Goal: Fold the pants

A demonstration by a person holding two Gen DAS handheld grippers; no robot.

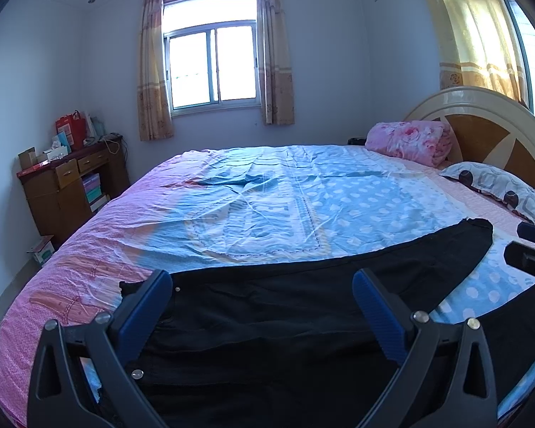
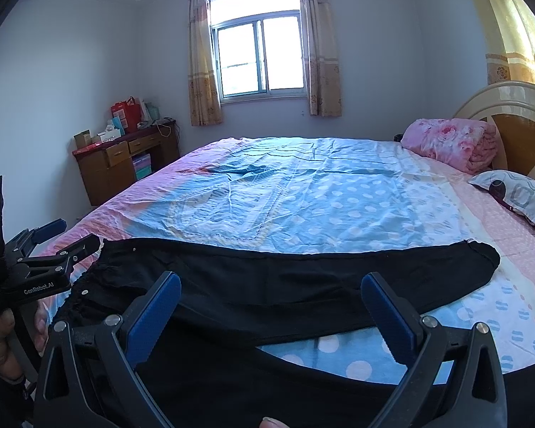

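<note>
Black pants (image 1: pixel 303 303) lie flat along the near edge of the bed (image 1: pixel 267 192), waistband at left, leg cuffs reaching right toward the pillow (image 1: pixel 499 189). Left claw (image 1: pixel 264 306) is spread wide and empty, hovering over the waistband end. Right claw (image 2: pixel 271 306) is also wide open, holding nothing, above the mid-leg section. In the right wrist view the left claw (image 2: pixel 59 235) sits at the waistband corner. Wooden desk (image 1: pixel 71 185) against the far left wall.

Pants (image 2: pixel 274 285) lie across the bed's (image 2: pixel 303 192) near edge — pillow (image 2: pixel 517 196) far right, desk (image 2: pixel 125 164) left, window (image 2: pixel 260 57) behind.
</note>
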